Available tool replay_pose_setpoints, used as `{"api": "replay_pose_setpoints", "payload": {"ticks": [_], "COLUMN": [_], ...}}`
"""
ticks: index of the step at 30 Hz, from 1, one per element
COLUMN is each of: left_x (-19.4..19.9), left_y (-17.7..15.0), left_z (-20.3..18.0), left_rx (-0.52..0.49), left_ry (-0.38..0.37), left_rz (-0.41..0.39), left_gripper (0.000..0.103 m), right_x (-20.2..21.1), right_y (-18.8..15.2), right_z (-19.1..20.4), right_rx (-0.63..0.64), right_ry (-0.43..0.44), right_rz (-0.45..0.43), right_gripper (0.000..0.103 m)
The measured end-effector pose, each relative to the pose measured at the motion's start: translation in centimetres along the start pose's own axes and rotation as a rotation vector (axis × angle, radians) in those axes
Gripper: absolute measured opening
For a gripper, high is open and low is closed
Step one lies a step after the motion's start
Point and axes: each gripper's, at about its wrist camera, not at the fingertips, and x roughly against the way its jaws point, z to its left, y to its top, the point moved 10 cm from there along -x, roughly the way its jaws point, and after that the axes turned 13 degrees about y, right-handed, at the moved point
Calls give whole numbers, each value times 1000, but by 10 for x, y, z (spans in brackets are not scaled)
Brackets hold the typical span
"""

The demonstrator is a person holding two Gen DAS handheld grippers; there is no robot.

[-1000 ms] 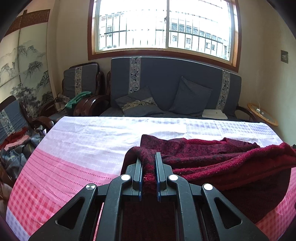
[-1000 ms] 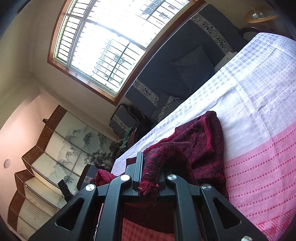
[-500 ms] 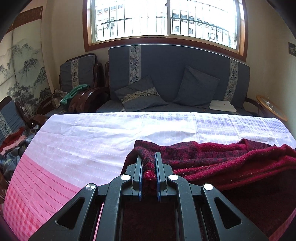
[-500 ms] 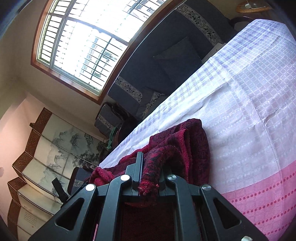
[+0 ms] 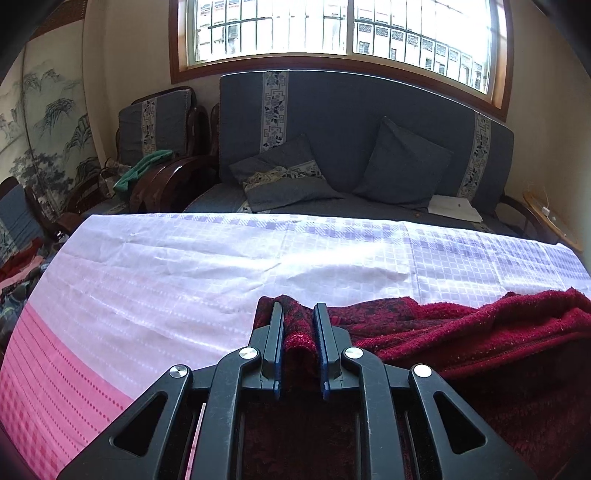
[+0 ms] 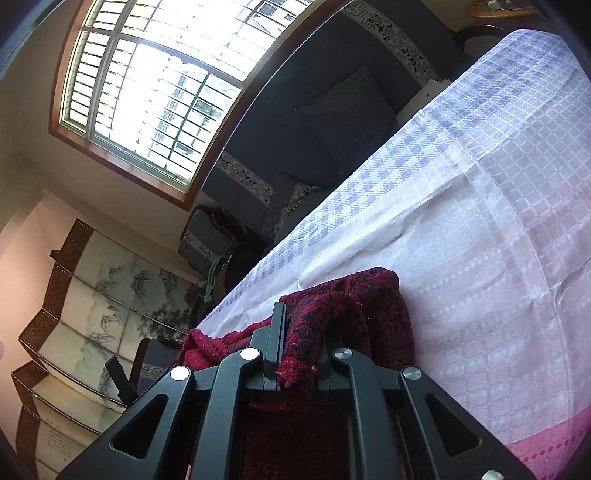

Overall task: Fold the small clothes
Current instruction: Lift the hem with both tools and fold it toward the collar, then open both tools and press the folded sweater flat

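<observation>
A dark red knitted garment [image 5: 461, 332] lies bunched on the table's checked pink and white cloth [image 5: 184, 280]. My left gripper [image 5: 298, 314] is shut on a fold at the garment's left edge. The rest of the garment trails off to the right and under the gripper. In the right wrist view the same garment [image 6: 373, 306] hangs over my right gripper [image 6: 301, 314], which is shut on another edge of it and is tilted. The garment's lower part is hidden beneath both grippers.
A blue sofa [image 5: 351, 140] with cushions stands behind the table under a barred window [image 5: 332, 26]. An armchair [image 5: 155, 125] with green cloth stands to the left, by a painted folding screen [image 6: 92, 306]. A small side table [image 5: 546, 218] is at the far right.
Both grippers have moved forward over the table, drawing the garment's held edges farther across the cloth. Both grips have stayed closed on the garment.
</observation>
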Motion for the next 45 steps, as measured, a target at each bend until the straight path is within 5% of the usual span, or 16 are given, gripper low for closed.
{"api": "replay_pose_setpoints", "payload": {"ticks": [5, 9, 10, 12, 14, 17, 20, 23, 30, 34, 38, 42, 45], "left_x": [-3, 3, 6, 12, 18, 29, 42, 43, 20, -33, -78, -80, -50], "left_y": [6, 16, 18, 23, 26, 29, 31, 29, 29, 15, -15, -20, -7], "left_z": [13, 27, 32, 39, 43, 45, 38, 20, -19, -10, 16, 12, 9], "left_rx": [93, 180, 199, 220, 213, 192, 133, 46, 25, 17, 173, 138, 118], "left_ry": [-31, -54, -49, -37, -16, -18, -44, -55, -176, -58, -82, -45, -73], "left_rz": [-6, -32, -44, -74, -95, -115, -139, -136, -68, 50, 267, 267, 172], "left_gripper": [40, 67, 68, 68, 69, 69, 69, 69, 69, 68, 68, 68, 67], "right_x": [-5, -4, -1, 10, 26, 49, 50, 18, -65, -87, -87, -84, -70], "right_y": [1, 5, 7, 15, 25, 34, 33, 16, 4, 9, 5, 3, 10], "right_z": [-11, -15, -16, -16, -15, -3, 28, 53, 47, 19, -22, -38, -21], "right_rx": [-34, -87, -101, -121, -133, -102, 33, 187, 421, 424, 313, 245, 251], "right_ry": [-2, 37, 51, 76, 99, 120, 104, -9, -295, -409, -460, -422, -378], "right_rz": [-9, -38, -56, -111, -179, -237, -180, -17, 191, 235, 301, 329, 263], "right_gripper": [10, 16, 21, 59, 73, 73, 65, 43, 37, 38, 35, 30, 34]}}
